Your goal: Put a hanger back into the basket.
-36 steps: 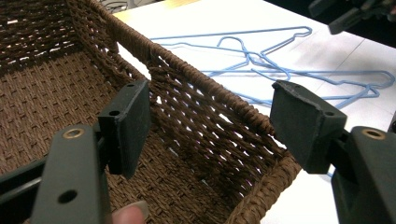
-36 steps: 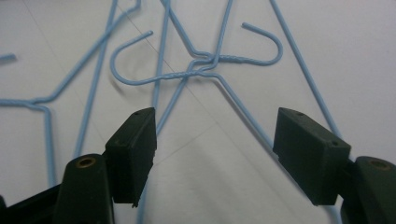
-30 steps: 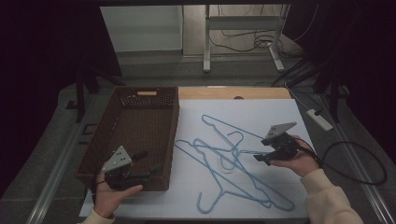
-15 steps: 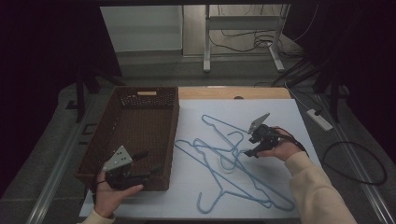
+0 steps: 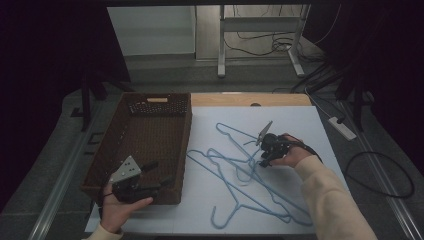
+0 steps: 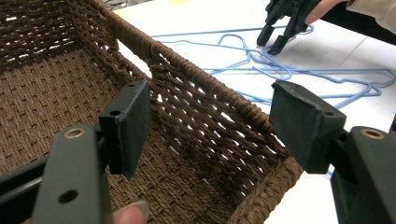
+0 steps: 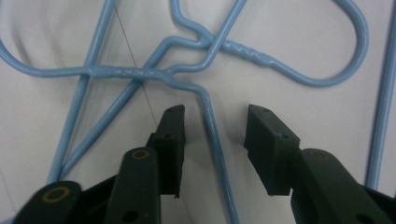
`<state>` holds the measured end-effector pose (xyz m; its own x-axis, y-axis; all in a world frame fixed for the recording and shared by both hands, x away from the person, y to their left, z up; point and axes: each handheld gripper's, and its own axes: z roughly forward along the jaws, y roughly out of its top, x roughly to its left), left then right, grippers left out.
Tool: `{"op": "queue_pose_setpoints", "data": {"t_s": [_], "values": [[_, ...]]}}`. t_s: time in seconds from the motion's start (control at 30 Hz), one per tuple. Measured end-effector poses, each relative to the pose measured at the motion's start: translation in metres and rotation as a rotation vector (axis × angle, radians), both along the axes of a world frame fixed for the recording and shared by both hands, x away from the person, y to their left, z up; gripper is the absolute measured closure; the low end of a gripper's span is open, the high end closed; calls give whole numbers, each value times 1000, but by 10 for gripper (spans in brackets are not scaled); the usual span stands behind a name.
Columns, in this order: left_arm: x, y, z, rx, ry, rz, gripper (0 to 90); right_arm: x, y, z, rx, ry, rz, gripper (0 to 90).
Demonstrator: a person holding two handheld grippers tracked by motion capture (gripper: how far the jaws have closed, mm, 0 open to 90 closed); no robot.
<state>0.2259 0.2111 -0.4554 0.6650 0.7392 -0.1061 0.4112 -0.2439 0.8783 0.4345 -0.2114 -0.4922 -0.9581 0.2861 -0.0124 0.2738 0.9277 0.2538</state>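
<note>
- Wicker basket (image 5: 145,145) sits on the table's left – the left gripper (image 6: 210,126) straddles its near wall, jaws wide apart, holding nothing.
- Blue wire hangers (image 5: 240,170) lie tangled on the white sheet, just right of the basket.
- Right gripper (image 7: 215,140) hovers jaws parted, 1 hanger arm between them – likely the pickup step; next, closing squarely on that wire.

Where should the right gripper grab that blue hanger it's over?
On the straight wire arm just below the twisted neck, coming straight down as the right gripper already does: its open jaws straddle that wire, which lies flat on the table, clear of the crossings.
</note>
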Motion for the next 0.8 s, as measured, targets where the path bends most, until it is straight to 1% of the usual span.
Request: {"op": "queue_pose_setpoints", "data": {"t_s": [0.1, 0.17, 0.2, 0.23, 0.27, 0.3, 0.37, 0.47, 0.53, 0.6, 0.7, 0.8], "values": [[0, 0, -1, 2, 1, -2, 311, 3, 3, 0, -27, 13, 24, 660], [1, -1, -1, 4, 2, -4, 311, 5, 6, 1, -45, 18, 52, 704], [1, -1, -1, 4, 2, -5, 311, 6, 9, 1, -61, 19, 70, 771], [1, -1, -1, 4, 1, -4, 311, 6, 10, 1, -65, 31, 80, 814], [1, -1, -1, 4, 1, -4, 311, 6, 10, 1, -65, 31, 80, 814], [1, -1, -1, 3, 1, -3, 311, 6, 13, 1, -85, 34, 115, 854], [1, -1, -1, 3, 1, -3, 311, 4, 16, 1, -102, 21, 141, 870], [1, -1, -1, 4, 2, -4, 311, 3, 15, 2, -98, 17, 138, 881], [1, -1, -1, 5, 1, -5, 311, 1, 15, 3, -105, 9, 141, 881], [1, -1, -1, 3, 0, -4, 312, 0, 15, 6, -93, -1, 131, 882], [1, -1, -1, 1, -1, -2, 312, -2, 11, 17, -48, -25, 110, 883], [1, -1, -1, 4, -1, -5, 312, -4, 6, 30, 1, -33, 79, 884]]}}
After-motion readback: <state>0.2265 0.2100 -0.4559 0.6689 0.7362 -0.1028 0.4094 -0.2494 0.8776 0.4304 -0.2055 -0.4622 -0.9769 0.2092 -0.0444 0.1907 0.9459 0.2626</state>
